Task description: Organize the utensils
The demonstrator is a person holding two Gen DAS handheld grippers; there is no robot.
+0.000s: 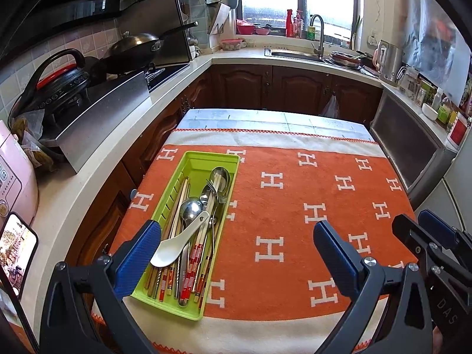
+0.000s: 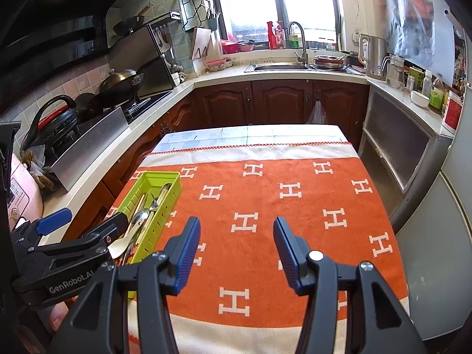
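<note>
Our left tool (image 1: 236,250) hangs wide open over the orange blanket (image 1: 295,206) on the counter, empty, its left pad beside the green tray (image 1: 191,159). That tray holds chopsticks (image 1: 191,262), steel spoons (image 1: 191,208) and a white ceramic spoon (image 1: 174,247). Our right tool (image 2: 237,250) stands open too, gripping nothing.

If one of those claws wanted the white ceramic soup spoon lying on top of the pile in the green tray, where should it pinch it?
Probably the slim handle of the white ceramic soup spoon, coming from above. It slants up over the steel spoons and chopsticks in the green plastic tray, exposed on both sides; the bowl at the near end is wide and rounded, likely to slip.
</note>
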